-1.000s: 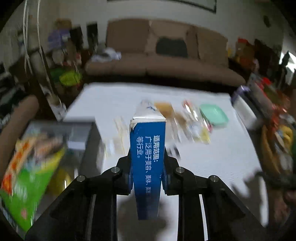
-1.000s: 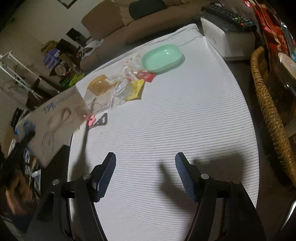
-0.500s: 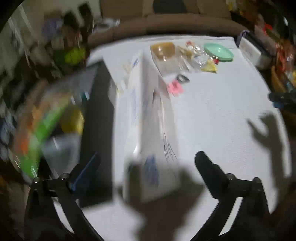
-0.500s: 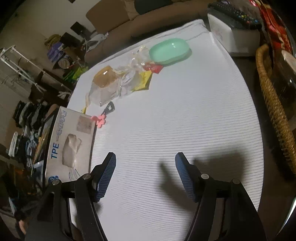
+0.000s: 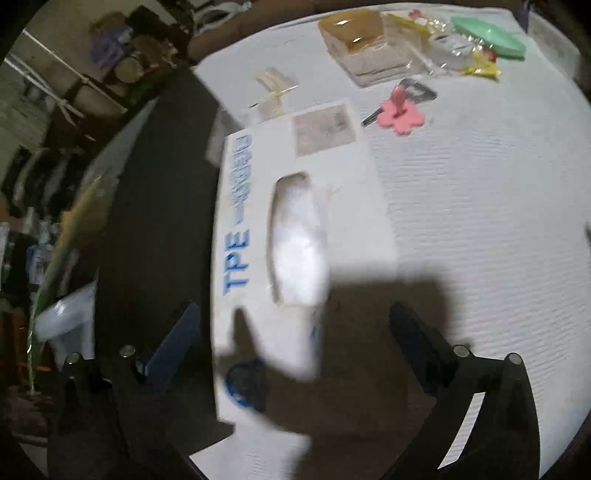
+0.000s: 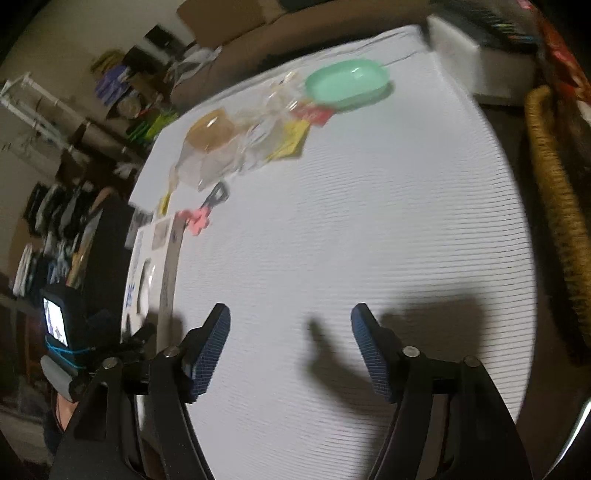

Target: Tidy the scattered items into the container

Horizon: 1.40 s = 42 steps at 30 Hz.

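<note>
My left tongs [image 5: 295, 332] stand fully spread, and their pads touch nothing. One white glove box [image 5: 295, 229] lies flat between and beyond the two fingers, opening side up. Its long axis runs away from the tongs toward the far edge of the table [image 5: 480, 221]. The blue "TPE" lettering runs along the box's left edge. The box rests at the left margin of the table, just beside the dark container [image 5: 155, 206], and not inside it.

My right tongs [image 6: 291, 347] are opening, with nothing between them. They hang over a bare stretch of the table.

Item count beyond the box, from the left wrist view:
- One pink flower-shaped piece [image 5: 400, 114], touching one dark metal clip [image 5: 417, 90], near the box's far end.
- One small pale bundle [image 5: 275, 86], left of the clip.
- One clear bag with a brown item inside [image 5: 364, 40].
- One cluster of clear and yellow wrappers [image 5: 465, 59]; the number of wrappers cannot be told.
- One mint-green oval case [image 5: 487, 31], farthest out.

From the right wrist view, one woven basket [image 6: 554, 206] stands off the table's right edge.
</note>
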Each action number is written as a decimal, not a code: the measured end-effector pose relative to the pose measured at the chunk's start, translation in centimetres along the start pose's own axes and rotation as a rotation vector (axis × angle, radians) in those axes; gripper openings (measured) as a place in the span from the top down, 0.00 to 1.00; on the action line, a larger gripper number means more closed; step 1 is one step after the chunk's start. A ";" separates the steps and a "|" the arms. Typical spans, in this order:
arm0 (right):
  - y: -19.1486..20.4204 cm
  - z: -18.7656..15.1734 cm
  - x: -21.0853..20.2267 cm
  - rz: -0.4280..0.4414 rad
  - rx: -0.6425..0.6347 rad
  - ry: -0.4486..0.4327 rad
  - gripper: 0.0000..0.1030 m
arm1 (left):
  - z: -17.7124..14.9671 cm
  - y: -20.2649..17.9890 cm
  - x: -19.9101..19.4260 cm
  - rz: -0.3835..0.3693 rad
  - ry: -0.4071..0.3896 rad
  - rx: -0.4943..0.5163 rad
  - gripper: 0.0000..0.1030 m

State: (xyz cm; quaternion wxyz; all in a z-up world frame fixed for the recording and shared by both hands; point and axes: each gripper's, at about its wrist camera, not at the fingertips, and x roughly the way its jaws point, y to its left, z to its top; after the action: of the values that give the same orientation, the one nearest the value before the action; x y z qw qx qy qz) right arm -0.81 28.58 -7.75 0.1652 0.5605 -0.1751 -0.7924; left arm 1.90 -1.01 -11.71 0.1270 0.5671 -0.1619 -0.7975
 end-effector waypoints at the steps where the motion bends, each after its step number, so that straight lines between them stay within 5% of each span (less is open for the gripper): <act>1: 0.4 -0.3 1.0 0.015 -0.008 0.032 0.28 | -1.0 0.2 -0.2 -0.005 -0.010 -0.024 0.00; 7: 4.4 -1.7 5.6 0.042 -0.115 0.161 0.28 | -3.2 0.2 -0.8 0.000 -0.118 -0.046 0.01; 16: 4.0 -3.2 5.0 -0.009 -0.129 0.157 0.28 | -2.3 1.2 -0.4 -0.145 -0.142 -0.088 0.41; 19: 3.4 -3.1 5.0 -0.017 -0.105 0.153 0.28 | -1.9 0.9 -0.3 -0.156 -0.139 -0.087 0.64; 21: 3.4 -3.0 5.1 -0.021 -0.105 0.152 0.28 | -1.6 0.8 -0.3 -0.168 -0.134 -0.091 0.91; 28: 4.2 -3.5 5.5 -0.027 -0.150 0.167 0.28 | 1.7 3.0 1.3 -0.118 -0.128 -0.189 0.99; 31: 4.2 -3.5 5.5 -0.024 -0.156 0.170 0.28 | 2.3 2.8 3.9 -0.223 -0.029 -0.183 1.00; 36: 3.9 -3.0 4.9 -0.024 -0.146 0.145 0.28 | 2.1 -0.5 2.6 -0.409 -0.048 -0.084 1.00; 40: 4.1 -2.8 4.3 -0.048 -0.166 0.111 0.28 | 2.0 -2.9 1.5 -0.688 -0.027 -0.073 1.00; 42: 4.4 -2.9 4.1 -0.077 -0.194 0.098 0.28 | 1.8 -3.1 1.0 -0.716 -0.032 -0.088 1.00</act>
State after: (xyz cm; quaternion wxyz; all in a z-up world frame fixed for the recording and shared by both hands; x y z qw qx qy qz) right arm 0.88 22.55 -10.05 0.1965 0.5864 -0.0673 -0.7830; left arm -0.21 1.63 -13.21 -0.1389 0.5695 0.0795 -0.8063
